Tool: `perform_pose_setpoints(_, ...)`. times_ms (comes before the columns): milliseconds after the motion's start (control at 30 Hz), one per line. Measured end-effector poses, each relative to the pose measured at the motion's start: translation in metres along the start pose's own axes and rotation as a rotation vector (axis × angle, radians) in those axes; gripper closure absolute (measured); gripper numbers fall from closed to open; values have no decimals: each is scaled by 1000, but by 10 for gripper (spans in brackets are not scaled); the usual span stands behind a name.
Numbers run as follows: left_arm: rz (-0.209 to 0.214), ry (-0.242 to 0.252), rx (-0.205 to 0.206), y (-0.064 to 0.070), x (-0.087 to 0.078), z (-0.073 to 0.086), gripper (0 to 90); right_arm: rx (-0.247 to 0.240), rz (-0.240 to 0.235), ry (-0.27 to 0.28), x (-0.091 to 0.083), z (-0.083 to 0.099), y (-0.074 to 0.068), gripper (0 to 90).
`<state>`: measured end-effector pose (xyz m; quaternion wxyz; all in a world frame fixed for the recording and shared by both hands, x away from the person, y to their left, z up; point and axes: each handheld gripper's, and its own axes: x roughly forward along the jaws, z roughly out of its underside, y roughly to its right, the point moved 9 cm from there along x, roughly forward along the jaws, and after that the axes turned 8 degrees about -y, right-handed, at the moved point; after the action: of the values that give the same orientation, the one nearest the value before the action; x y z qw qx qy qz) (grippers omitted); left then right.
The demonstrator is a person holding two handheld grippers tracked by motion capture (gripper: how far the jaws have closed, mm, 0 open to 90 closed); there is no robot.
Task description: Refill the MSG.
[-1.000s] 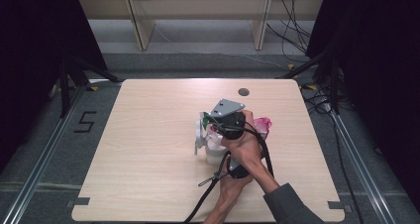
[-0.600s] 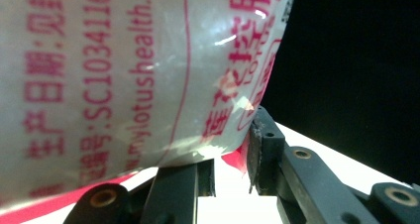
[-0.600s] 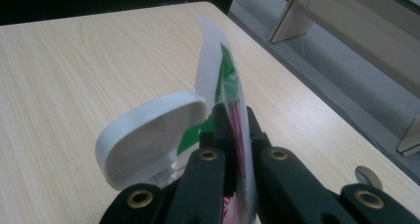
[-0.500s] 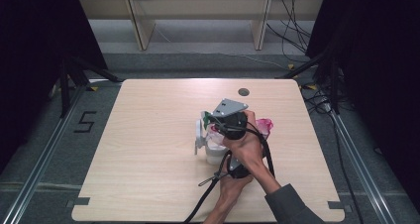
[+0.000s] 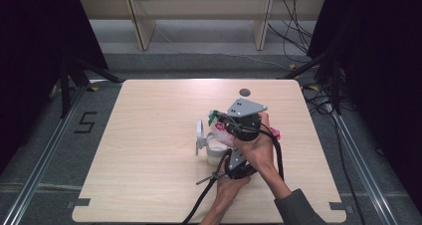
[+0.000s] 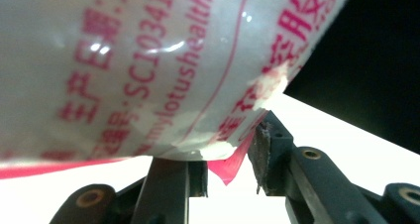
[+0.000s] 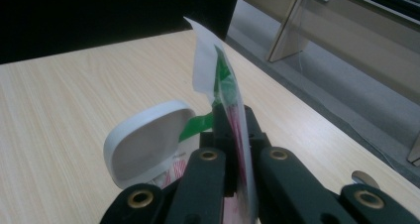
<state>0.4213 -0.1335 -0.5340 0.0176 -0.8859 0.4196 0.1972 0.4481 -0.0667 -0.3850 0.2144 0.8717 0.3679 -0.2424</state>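
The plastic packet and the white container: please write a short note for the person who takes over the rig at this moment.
Right gripper: shut on the plastic packet, holding its edge upright above the table.
Left gripper: the jaws stand a little apart around the packet's torn red corner; whether they clamp it, I cannot tell.
White container: on the table under the packet, its hinged lid standing open.
Done: lid open, packet lifted over the container, one corner looks torn.
Left: probably emptying the packet into the container, then closing the lid. Whether anything has gone in yet is hidden.
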Motion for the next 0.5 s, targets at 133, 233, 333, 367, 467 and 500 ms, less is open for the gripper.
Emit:
perform_pose_setpoints(133,-17,-20,8,-2,-1,5,671,28,-9,30,-8,3,4,900)
perform_pose_setpoints(233,-9,-25,1,-3,-2,7,661,59,-17,59,-15,7,7,900)
perform_pose_setpoints(333,-5,-38,4,-2,-3,8,637,69,-12,78,-23,10,10,900)
perform_pose_setpoints(367,5,-11,-24,1,-2,6,634,77,-7,87,-25,11,11,900)
perform_pose_setpoints(467,17,-26,-17,2,-3,8,614,86,-14,101,-30,14,13,900)
perform_pose_setpoints(500,24,-37,-13,2,-3,9,593,83,-7,98,-31,16,15,900)
